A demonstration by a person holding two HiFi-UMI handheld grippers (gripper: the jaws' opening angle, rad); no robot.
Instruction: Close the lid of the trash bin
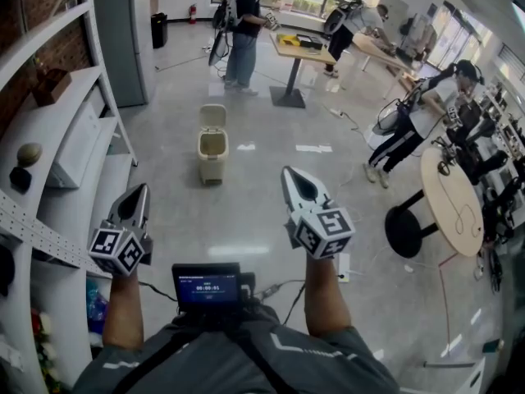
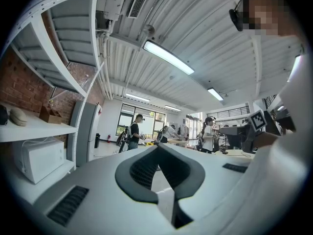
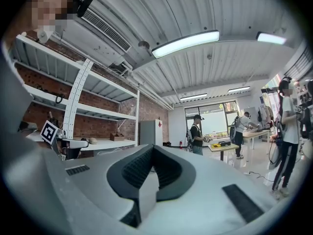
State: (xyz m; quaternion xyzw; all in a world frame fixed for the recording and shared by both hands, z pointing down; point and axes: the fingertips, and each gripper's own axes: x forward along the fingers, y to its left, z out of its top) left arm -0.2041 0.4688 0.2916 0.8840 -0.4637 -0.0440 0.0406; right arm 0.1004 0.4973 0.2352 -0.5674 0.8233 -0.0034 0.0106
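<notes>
A small beige trash bin (image 1: pixel 211 154) stands on the grey floor some way ahead of me, and its lid (image 1: pixel 213 116) is tipped up and open. My left gripper (image 1: pixel 141 191) is held low by my body at the lower left, well short of the bin, with its jaws shut on nothing. On the other side, my right gripper (image 1: pixel 289 175) is just as far from the bin and also shut and empty. Both gripper views tilt up toward the ceiling, so the left gripper (image 2: pixel 157 147) and right gripper (image 3: pixel 152 147) show without the bin.
White shelving (image 1: pixel 57 138) with a microwave (image 1: pixel 75 142) and small items runs along my left. A round table (image 1: pixel 454 199) and black stool (image 1: pixel 404 230) stand at the right. People work at desks (image 1: pixel 299 49) behind the bin. A cable (image 1: pixel 349 121) lies on the floor.
</notes>
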